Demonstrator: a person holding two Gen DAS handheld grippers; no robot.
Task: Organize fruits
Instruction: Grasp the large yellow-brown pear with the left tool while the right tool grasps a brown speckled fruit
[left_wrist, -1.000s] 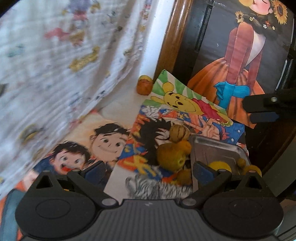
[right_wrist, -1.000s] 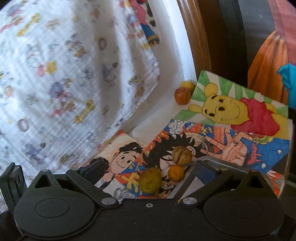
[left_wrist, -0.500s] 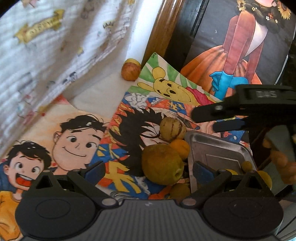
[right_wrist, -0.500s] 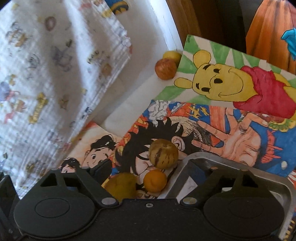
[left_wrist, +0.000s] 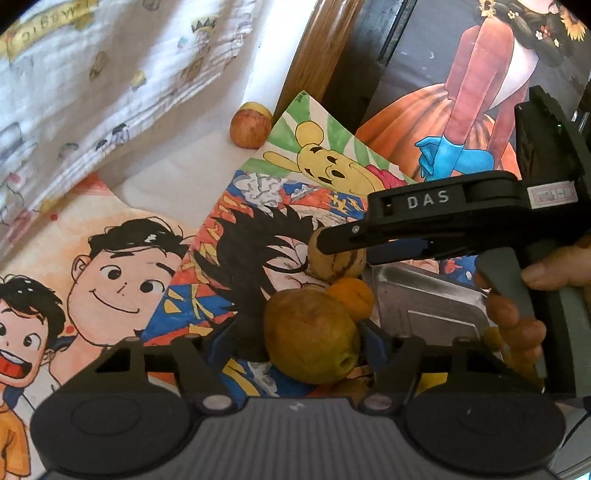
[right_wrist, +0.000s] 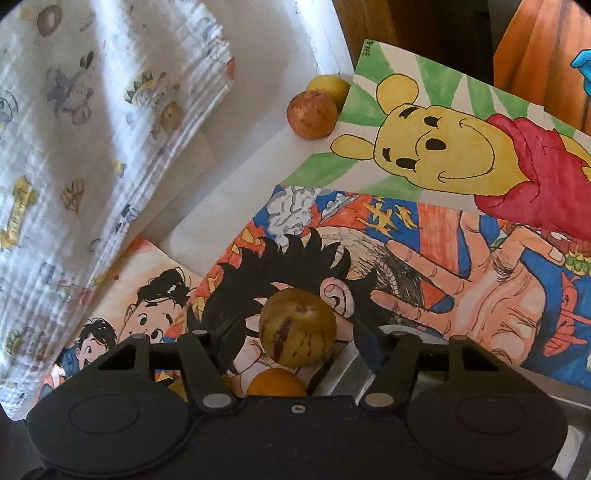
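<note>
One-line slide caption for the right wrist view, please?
Right tool open around a brown-streaked round fruit beside the metal tray, cartoon drawings underneath.

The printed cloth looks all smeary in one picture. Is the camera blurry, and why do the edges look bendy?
In the left wrist view the cloth is soft and smeared near the top edge, while the big yellowish fruit between the fingers is fairly sharp. In the right wrist view the cloth shows its weave clearly. Both views bend at the rims because of the fisheye lens, with dark corners.
</note>
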